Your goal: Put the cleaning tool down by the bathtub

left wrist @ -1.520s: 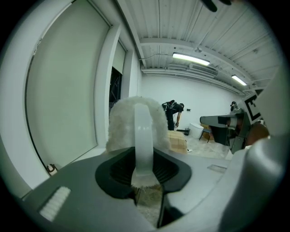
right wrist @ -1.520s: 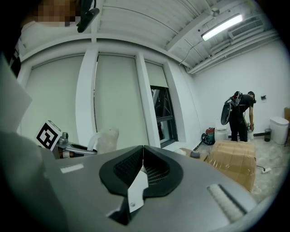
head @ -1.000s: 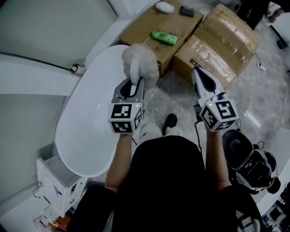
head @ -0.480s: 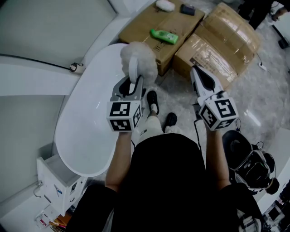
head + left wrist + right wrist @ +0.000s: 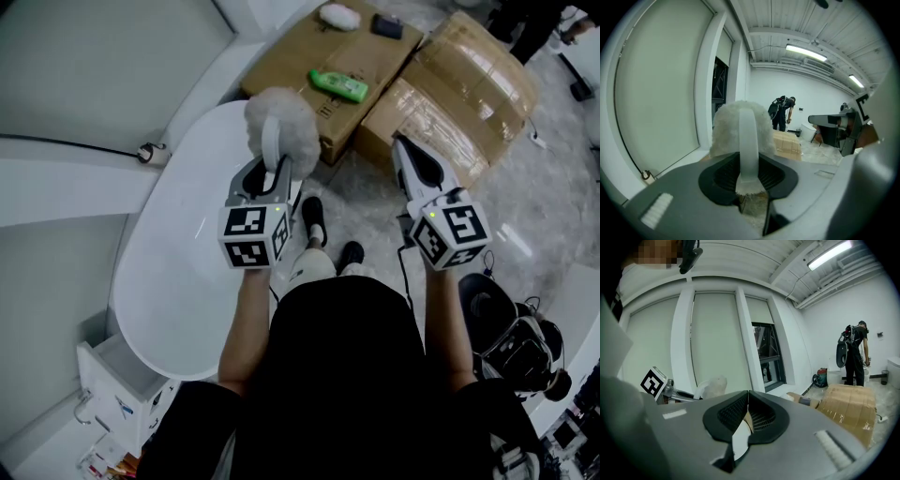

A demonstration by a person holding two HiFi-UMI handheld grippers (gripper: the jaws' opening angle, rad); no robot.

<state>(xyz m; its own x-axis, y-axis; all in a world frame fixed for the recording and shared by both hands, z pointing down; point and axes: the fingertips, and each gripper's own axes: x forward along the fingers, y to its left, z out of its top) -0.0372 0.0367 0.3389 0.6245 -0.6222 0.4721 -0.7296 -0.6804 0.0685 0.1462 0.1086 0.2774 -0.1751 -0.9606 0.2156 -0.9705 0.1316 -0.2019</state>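
The cleaning tool (image 5: pixel 281 127) is a fluffy white mop head with a pale strap handle. My left gripper (image 5: pixel 269 167) is shut on that handle and holds the tool up over the right rim of the white bathtub (image 5: pixel 178 272). In the left gripper view the strap of the cleaning tool (image 5: pixel 749 140) runs up between the jaws, with the fluff behind it. My right gripper (image 5: pixel 401 145) hangs over the floor in front of the cardboard boxes, jaws together and nothing in them. Its tips (image 5: pixel 748 393) meet in the right gripper view, where the tool (image 5: pixel 711 386) shows at the left.
Two cardboard boxes (image 5: pixel 441 89) stand on the marbled floor beyond the tub, with a green bottle (image 5: pixel 339 84), a white pad and a dark object on top. My feet (image 5: pixel 315 220) stand beside the tub. A cabinet (image 5: pixel 117 394) is at lower left. A person (image 5: pixel 782 111) bends far off.
The view has shifted slightly and my left gripper with the tool has edged left toward the tub. My left foot has stepped forward. The right gripper stays about where it was.
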